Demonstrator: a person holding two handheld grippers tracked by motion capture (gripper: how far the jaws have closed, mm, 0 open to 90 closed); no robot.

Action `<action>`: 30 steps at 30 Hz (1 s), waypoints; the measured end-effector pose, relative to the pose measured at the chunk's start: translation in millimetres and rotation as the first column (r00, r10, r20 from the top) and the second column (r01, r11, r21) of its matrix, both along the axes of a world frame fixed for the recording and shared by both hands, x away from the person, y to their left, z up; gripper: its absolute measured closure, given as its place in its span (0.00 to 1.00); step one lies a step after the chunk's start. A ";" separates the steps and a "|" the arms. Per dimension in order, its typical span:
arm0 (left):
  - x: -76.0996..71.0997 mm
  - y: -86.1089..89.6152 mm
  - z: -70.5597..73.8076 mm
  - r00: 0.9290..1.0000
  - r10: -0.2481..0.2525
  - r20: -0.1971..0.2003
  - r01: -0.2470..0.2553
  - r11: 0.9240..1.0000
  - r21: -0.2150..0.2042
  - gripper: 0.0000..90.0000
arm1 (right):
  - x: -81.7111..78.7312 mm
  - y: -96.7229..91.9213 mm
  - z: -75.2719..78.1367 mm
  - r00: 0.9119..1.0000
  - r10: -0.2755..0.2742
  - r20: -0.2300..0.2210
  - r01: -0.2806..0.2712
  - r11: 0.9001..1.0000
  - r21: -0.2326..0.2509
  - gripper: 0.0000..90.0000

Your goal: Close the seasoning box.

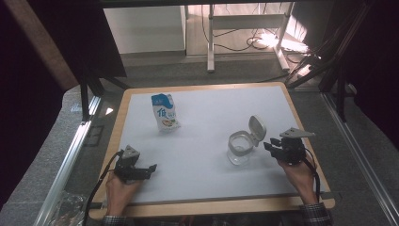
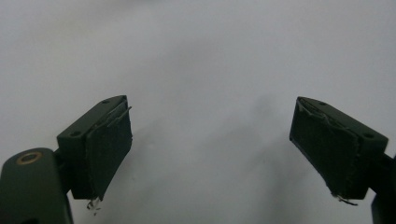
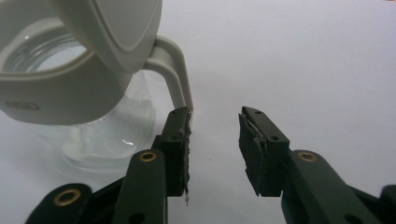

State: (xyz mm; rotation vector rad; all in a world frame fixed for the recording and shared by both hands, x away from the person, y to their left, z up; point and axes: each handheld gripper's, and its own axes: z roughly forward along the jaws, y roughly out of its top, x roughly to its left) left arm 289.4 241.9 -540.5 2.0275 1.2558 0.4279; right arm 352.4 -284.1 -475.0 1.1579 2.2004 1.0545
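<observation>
White matting covered the wooden-edged table (image 1: 123, 113), and behind it we saw a grey floor with cables under a metal frame. Toward the far left of the mat stood a blue-and-white carton (image 1: 164, 112), leaning a little, well apart from everything else.

On the right half of the mat stood a clear jar (image 1: 240, 149) with a whitish collar, its flip lid (image 1: 257, 129) hinged open and raised on the side facing our right gripper (image 1: 268, 145). That gripper sat just beside the jar, held low over the mat by the right hand (image 1: 298, 174). In the right gripper view its jaws stood partly apart with bare mat between them; the lid's strap (image 3: 175, 70) came down right at the tip of one jaw, but we could not tell whether they touched. Nothing was clamped.

Our left gripper (image 1: 149, 168) rested near the front left of the mat, in the left hand (image 1: 118, 190), far from the jar and the carton. In the left gripper view its jaws stood wide apart over plain white mat, holding nothing.
</observation>
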 end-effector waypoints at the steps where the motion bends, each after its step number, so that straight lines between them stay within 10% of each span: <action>1: 0.9 0.0 1.6 1.000 0.000 0.003 0.000 1.000 -0.001 0.14 | -0.7 0.2 -1.4 1.000 -0.002 -0.001 0.002 1.000 0.000 0.69; 30: 46.6 2.8 41.7 0.997 -0.066 0.039 0.067 0.997 -0.043 0.25 | -14.9 -3.3 -27.5 0.999 -0.039 -0.018 0.039 0.999 0.013 0.49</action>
